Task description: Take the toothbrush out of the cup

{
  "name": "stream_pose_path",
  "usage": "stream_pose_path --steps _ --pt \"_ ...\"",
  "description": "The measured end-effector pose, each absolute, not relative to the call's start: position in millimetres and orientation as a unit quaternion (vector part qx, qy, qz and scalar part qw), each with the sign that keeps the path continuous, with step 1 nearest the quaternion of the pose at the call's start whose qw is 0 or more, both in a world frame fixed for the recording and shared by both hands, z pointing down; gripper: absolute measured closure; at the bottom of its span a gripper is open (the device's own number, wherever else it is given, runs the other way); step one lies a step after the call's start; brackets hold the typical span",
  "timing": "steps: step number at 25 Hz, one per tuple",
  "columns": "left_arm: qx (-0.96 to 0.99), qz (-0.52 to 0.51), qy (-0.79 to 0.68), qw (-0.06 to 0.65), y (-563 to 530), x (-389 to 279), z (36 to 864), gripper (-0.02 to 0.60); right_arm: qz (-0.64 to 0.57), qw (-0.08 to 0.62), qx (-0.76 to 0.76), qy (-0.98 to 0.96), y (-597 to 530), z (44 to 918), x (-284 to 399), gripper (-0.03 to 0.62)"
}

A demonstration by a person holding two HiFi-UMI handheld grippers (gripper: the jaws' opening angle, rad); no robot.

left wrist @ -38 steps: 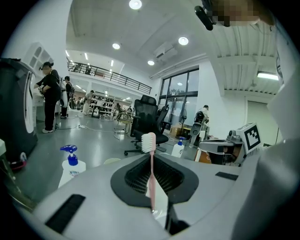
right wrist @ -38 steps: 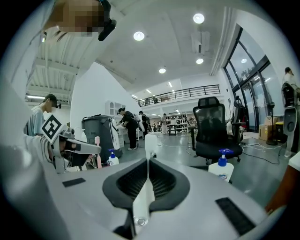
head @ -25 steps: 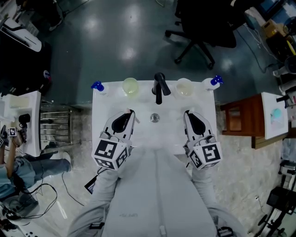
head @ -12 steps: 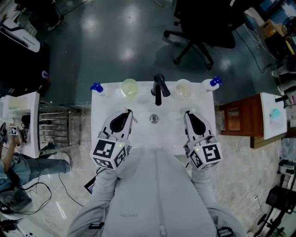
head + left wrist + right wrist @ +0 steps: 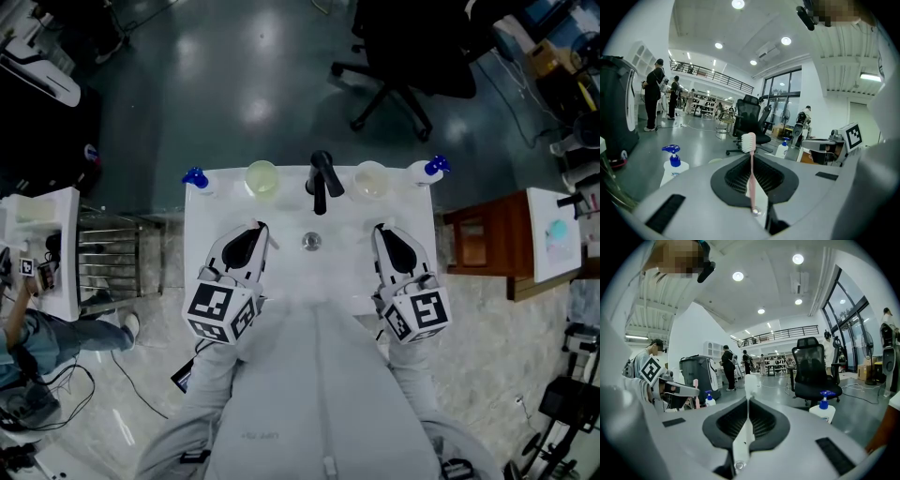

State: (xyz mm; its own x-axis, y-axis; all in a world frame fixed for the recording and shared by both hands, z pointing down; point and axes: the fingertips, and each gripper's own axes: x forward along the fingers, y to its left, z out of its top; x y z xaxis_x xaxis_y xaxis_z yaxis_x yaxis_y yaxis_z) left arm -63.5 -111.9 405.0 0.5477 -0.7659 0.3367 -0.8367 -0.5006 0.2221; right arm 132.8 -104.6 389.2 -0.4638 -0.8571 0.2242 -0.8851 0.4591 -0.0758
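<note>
Two cups stand at the back of the white sink counter [image 5: 206, 216], a yellowish one [image 5: 262, 178] on the left and a pale one [image 5: 372, 178] on the right, both apart from the grippers. My left gripper [image 5: 259, 229] hovers over the basin's left side, shut on a pink toothbrush [image 5: 751, 173] whose bristled head [image 5: 748, 142] stands upright past the jaws. Over the basin's right side, my right gripper [image 5: 381, 229] is shut on a white toothbrush [image 5: 746, 423], its head [image 5: 750, 383] also pointing up.
A black faucet [image 5: 322, 178] stands between the cups, above the drain [image 5: 312, 241]. Blue-pump bottles sit at the back corners [image 5: 196, 175] [image 5: 433, 167]. A wooden stand [image 5: 483, 239] is on the right, an office chair [image 5: 403, 66] beyond, and a metal rack [image 5: 117, 253] on the left.
My left gripper has drifted a little to the left with the pink toothbrush. The right gripper stays where it was.
</note>
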Motion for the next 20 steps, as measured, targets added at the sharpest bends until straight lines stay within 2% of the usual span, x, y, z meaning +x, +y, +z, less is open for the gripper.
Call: stream_pose_path --steps 20 --pt "0.860 0.104 -0.466 0.180 -113 -61 409 0.546 0.104 0.072 0.522 -0.843 -104 396 143 0.564"
